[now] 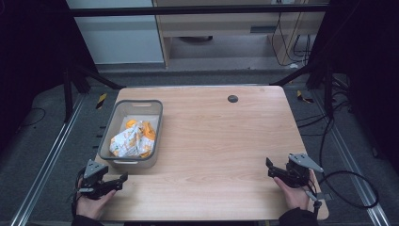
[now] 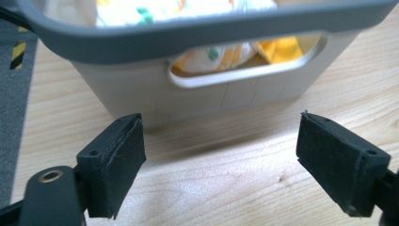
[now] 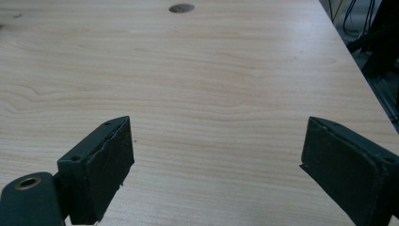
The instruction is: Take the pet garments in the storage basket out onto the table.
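Observation:
A grey plastic bin stands at the table's left side, and a crumpled white, orange and yellow bag lies inside it. My left gripper rests near the table's front left corner, just in front of the bin, open and empty. In the left gripper view the bin's near wall with its handle slot is close ahead of the left gripper, and the bag shows through the slot. My right gripper sits at the front right, open with nothing between its jaws; in the right gripper view the right gripper faces bare wood.
The wooden table has a small dark round cap near its far edge, also seen as a cap in the right gripper view. Cables trail off the right side. Black frame bars and grey floor surround the table.

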`<state>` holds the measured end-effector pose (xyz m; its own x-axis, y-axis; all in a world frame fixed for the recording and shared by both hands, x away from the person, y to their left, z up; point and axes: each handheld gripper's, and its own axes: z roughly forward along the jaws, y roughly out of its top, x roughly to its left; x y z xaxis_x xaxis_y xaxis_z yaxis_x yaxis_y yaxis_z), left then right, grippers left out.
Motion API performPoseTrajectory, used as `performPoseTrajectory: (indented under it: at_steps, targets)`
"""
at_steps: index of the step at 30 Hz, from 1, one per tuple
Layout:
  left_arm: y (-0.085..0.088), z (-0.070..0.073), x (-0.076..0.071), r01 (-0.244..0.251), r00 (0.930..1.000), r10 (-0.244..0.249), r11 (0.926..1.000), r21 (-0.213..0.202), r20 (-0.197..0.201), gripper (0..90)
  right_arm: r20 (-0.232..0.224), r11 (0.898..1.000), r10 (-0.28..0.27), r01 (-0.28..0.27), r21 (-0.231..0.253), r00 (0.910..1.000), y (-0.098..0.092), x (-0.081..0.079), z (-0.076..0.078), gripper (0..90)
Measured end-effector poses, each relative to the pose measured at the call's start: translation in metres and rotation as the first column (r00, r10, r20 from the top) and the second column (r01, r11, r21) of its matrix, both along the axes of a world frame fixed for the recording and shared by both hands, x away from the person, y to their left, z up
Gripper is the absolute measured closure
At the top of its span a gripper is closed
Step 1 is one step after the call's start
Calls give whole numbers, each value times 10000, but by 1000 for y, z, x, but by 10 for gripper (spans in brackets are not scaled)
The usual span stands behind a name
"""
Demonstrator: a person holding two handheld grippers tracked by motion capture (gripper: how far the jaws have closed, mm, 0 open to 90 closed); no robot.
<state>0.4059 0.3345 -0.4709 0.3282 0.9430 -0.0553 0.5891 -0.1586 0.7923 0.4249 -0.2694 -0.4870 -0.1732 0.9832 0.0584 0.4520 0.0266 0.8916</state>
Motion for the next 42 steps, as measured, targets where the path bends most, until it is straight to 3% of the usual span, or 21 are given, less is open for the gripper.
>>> performPoseTrajectory:
  at_steps: [4, 11, 18, 29, 39, 42]
  targets:
    - [3, 8, -2, -77, 9995, 85, 9996, -254, 293, 160, 236, 10000, -33, 31, 87, 9997, -2, -2, -2, 94]
    - [9, 25, -4, -170, 9967, 214, 9983, -560, 780, 161, 167, 9994, 7, -1, -334, 9999, -1, -1, -9, 93]
    - [12, 44, 1, -175, 9935, 252, 9975, -691, 1110, 168, 44, 9997, -49, 50, -228, 10000, -2, -2, -12, 93]
    - [10, 66, 15, 101, 9913, -15, 9978, -651, 1316, 168, 36, 9994, -3, 4, -340, 10000, -3, -5, -15, 91]
    - [3, 81, 36, 335, 9895, -231, 9969, -708, 1429, 170, 0, 9989, -53, 53, -474, 10000, -5, -5, -17, 91]
    - [3, 85, 45, 451, 9911, -316, 9936, -1032, 1293, 182, -7, 9987, -73, 72, -501, 10000, -6, -5, -18, 91]
